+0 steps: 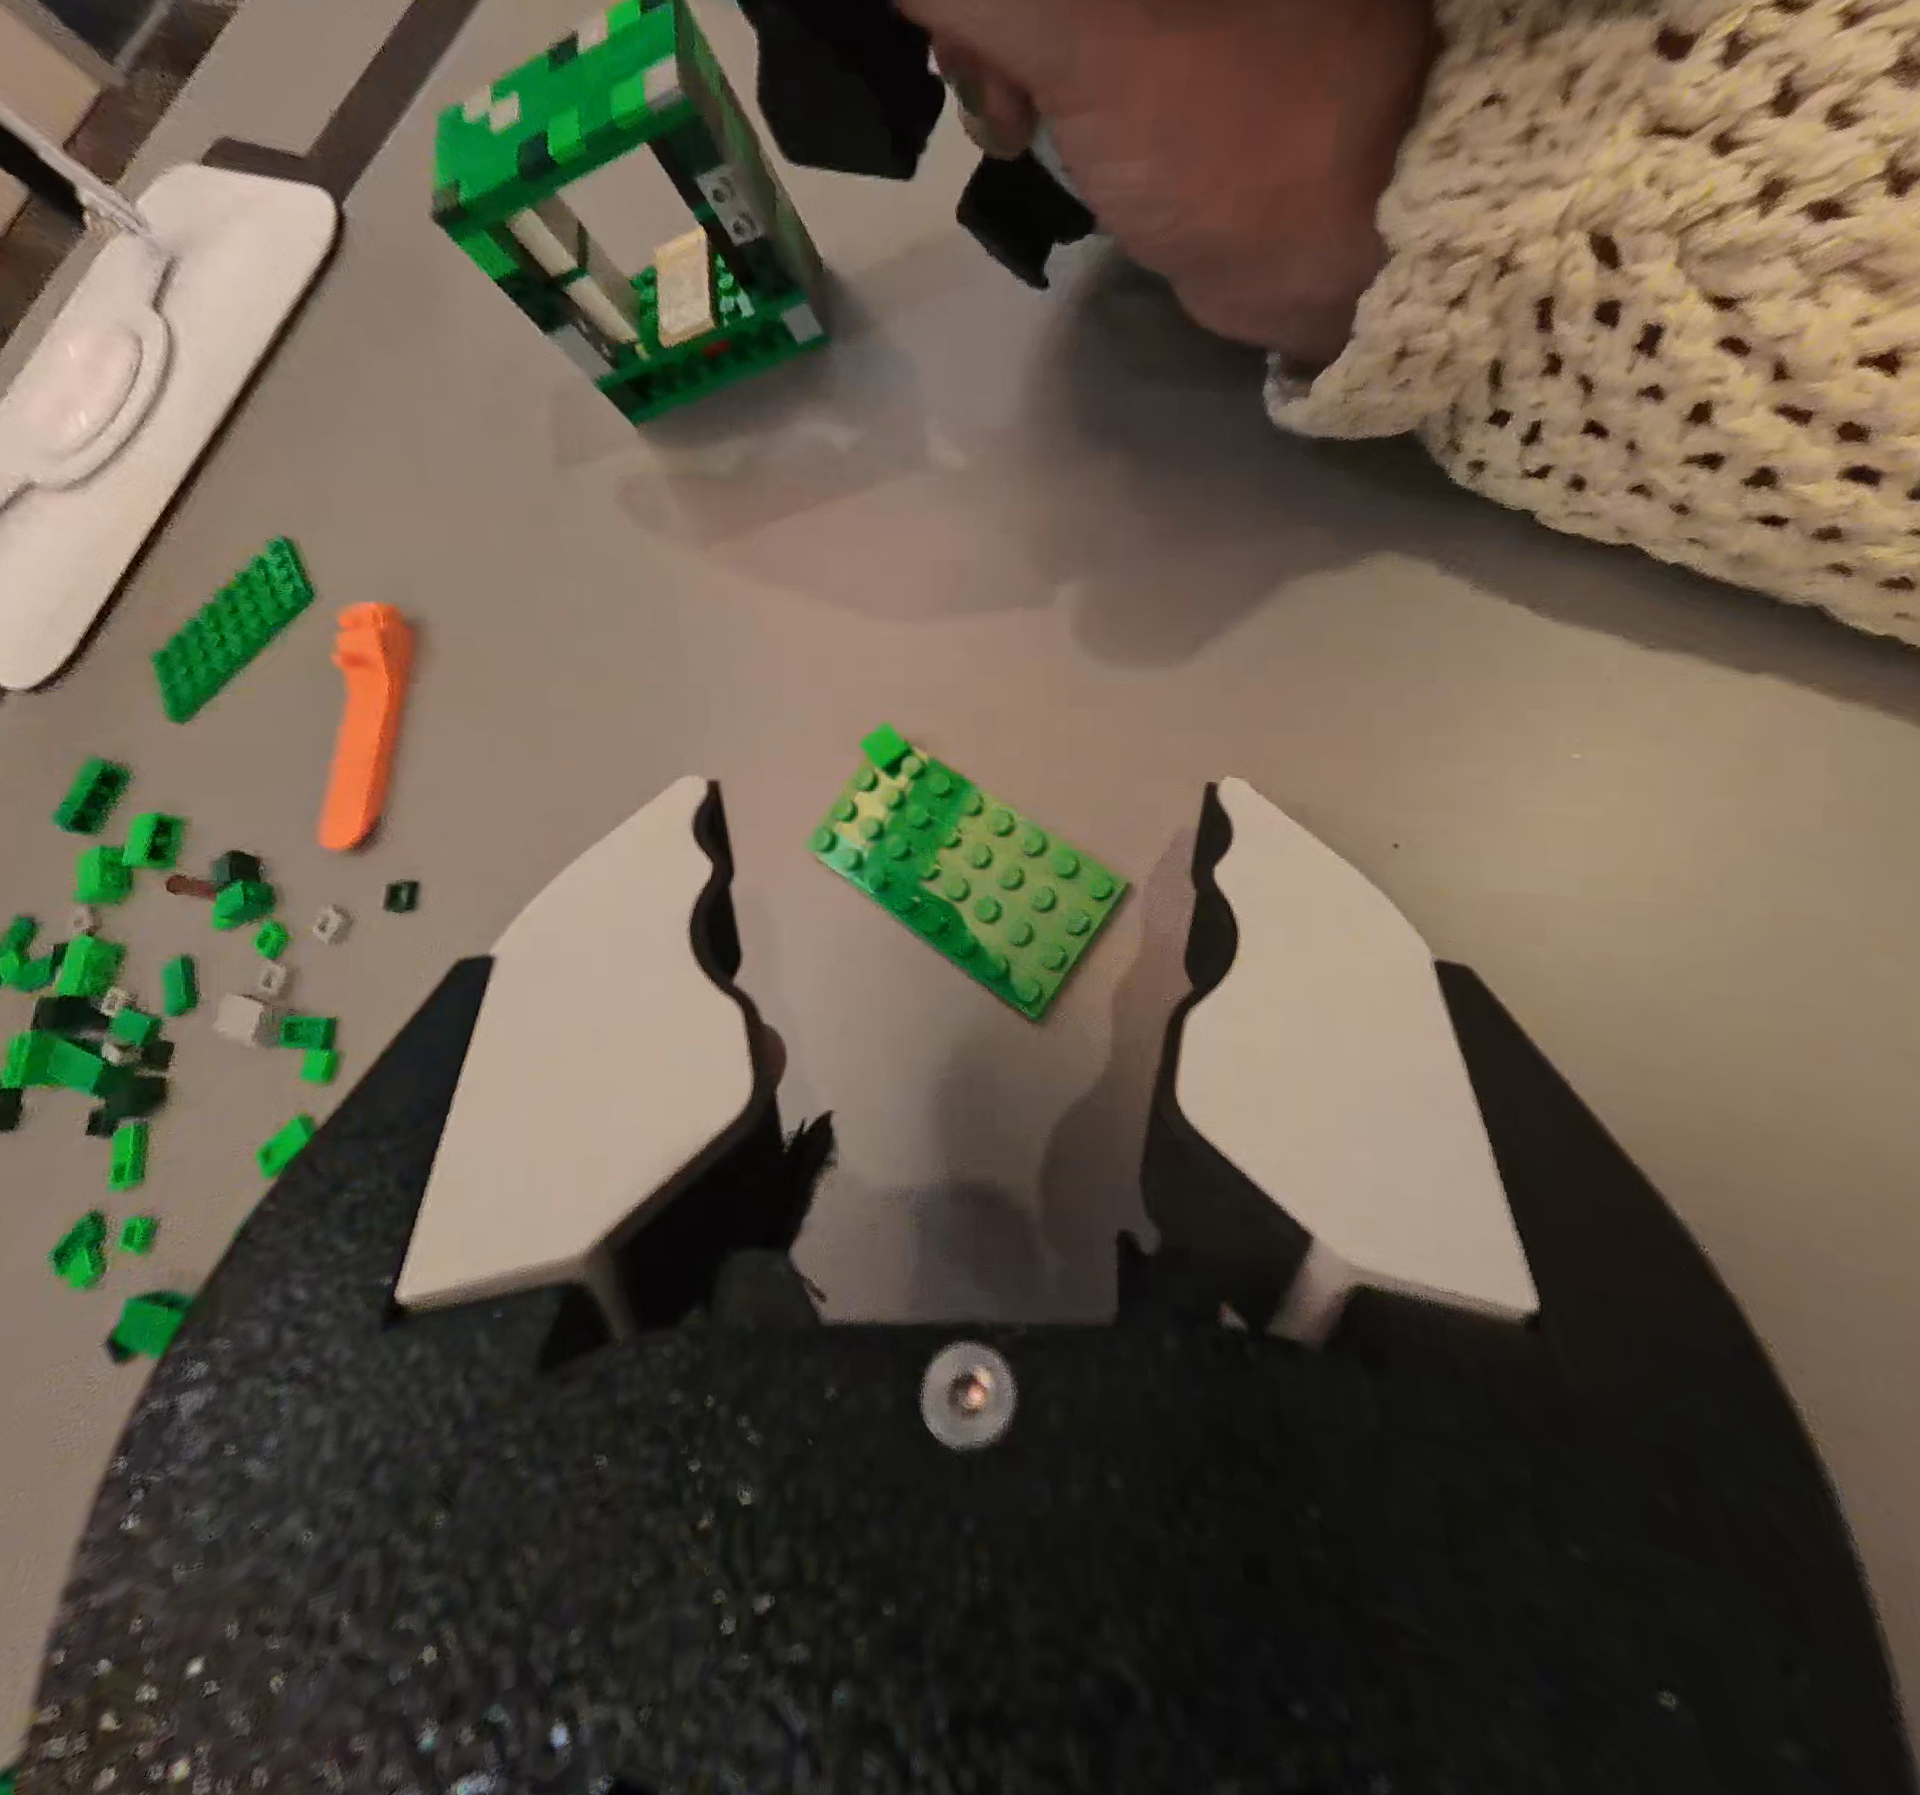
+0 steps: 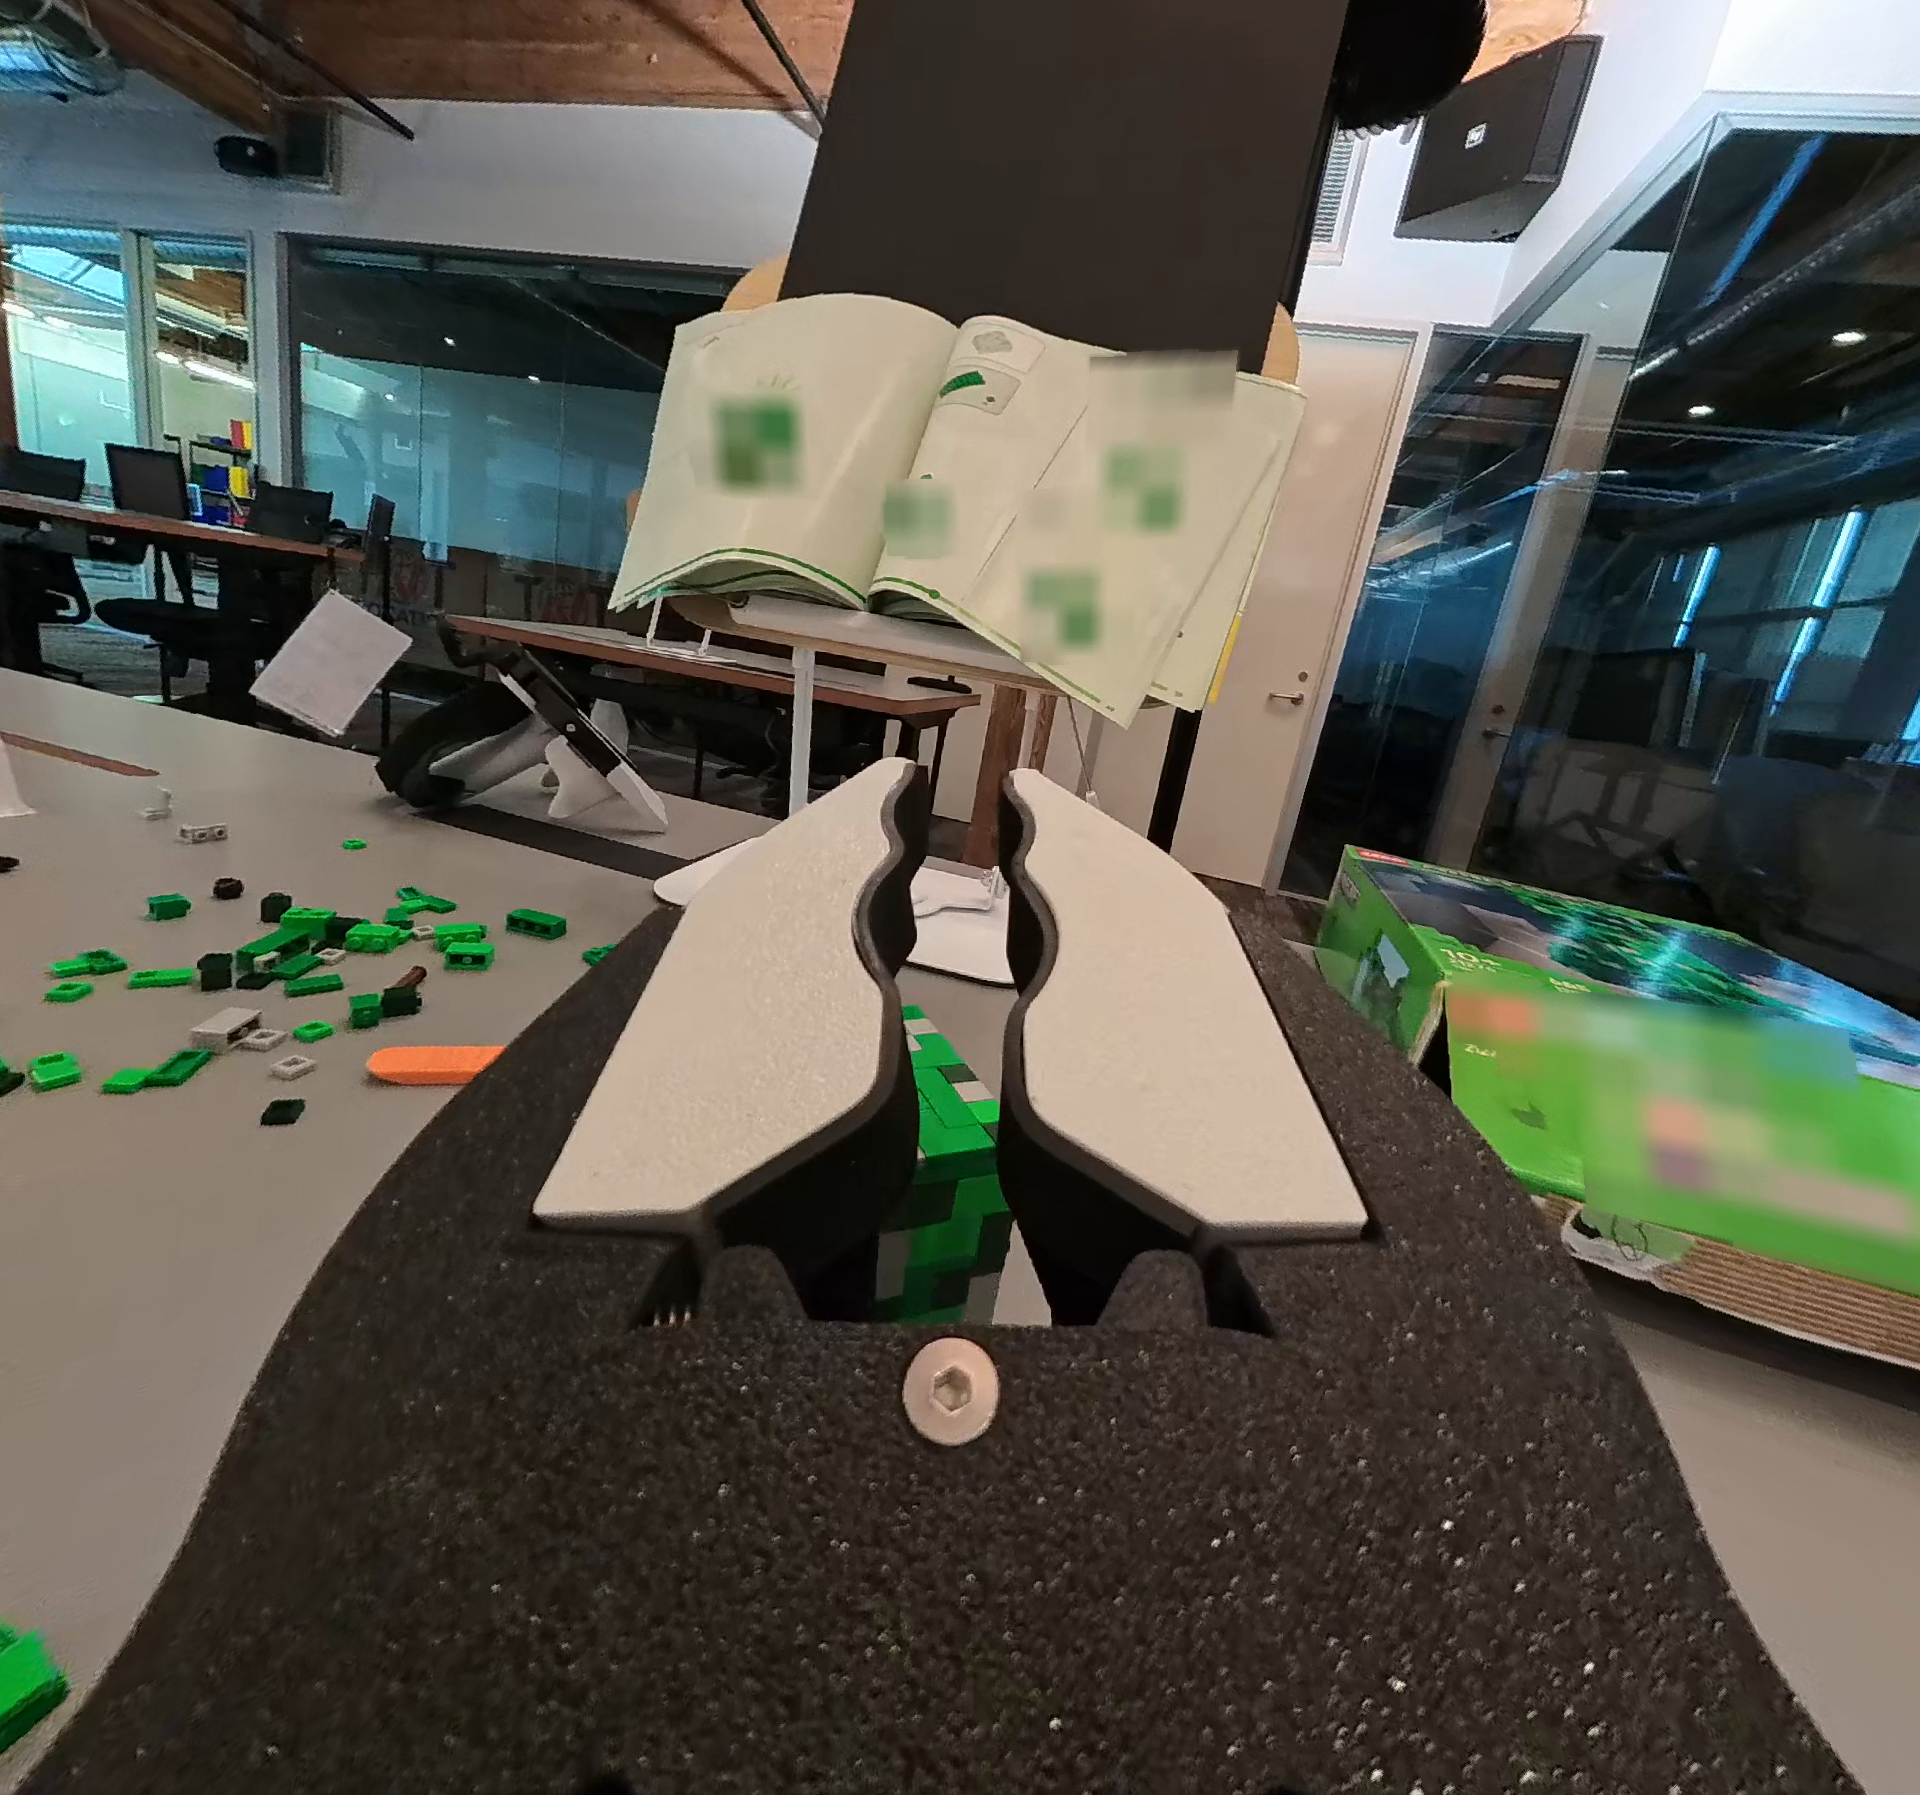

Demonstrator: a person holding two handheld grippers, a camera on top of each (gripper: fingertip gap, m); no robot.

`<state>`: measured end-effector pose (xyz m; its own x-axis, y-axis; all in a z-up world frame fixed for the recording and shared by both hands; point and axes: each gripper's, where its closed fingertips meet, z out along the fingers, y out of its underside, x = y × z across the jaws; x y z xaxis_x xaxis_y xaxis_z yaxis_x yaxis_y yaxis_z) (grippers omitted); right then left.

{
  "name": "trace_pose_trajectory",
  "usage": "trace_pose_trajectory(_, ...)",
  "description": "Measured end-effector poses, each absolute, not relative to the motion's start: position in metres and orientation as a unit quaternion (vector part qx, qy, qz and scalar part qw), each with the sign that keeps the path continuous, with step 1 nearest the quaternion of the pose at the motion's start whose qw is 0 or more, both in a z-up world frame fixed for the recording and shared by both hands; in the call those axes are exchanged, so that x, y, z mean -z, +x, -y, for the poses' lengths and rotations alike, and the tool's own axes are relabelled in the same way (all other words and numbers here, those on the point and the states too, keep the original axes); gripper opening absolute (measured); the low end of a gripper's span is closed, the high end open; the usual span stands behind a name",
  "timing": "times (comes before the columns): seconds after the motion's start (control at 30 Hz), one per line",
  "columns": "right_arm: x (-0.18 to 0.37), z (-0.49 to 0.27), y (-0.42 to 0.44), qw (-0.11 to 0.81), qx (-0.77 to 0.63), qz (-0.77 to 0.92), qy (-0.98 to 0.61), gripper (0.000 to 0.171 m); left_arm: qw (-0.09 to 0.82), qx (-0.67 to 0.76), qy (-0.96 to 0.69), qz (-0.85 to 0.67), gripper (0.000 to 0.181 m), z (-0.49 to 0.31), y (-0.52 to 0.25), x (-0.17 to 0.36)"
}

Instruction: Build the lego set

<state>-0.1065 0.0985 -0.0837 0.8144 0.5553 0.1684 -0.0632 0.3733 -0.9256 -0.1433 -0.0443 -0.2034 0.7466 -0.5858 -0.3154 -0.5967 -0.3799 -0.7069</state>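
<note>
grey table (image 1: pixel 1351 810) | L gripper (image 1: pixel 961 810) wide over green plate (image 1: pixel 971 888) | R gripper (image 2: pixel 961 810) narrow (above green tower (image 2: pixel 940 1184), grip unclear)

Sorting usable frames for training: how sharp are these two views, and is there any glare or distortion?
Left wrist view: the knitted sleeve and hand are motion-smeared, the green plate is fairly sharp, and the grey table shows soft shadows. Right wrist view: crisp, wide-angle bending at the edges, reflections on the glass walls.

The plate (image 1: pixel 968 887) lies before the tower (image 1: pixel 623 197) (loose bricks (image 1: pixel 125 997) left).
</note>
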Motion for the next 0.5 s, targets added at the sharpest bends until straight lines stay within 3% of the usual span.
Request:
trace_pose_trajectory(0.37,0.085,-0.097,-0.108,0.793,-0.198,0.237,-0.525,0.012,0.38,-0.039,-0.87,-0.313,0.082,0.04,-0.168,0.216)
trace_pose_trajectory(0.5,0.085,-0.097,-0.109,0.792,-0.199,0.239,-0.525,0.012,0.362,-0.069,-0.884,-0.286,0.071,0.039,-0.191,0.216)
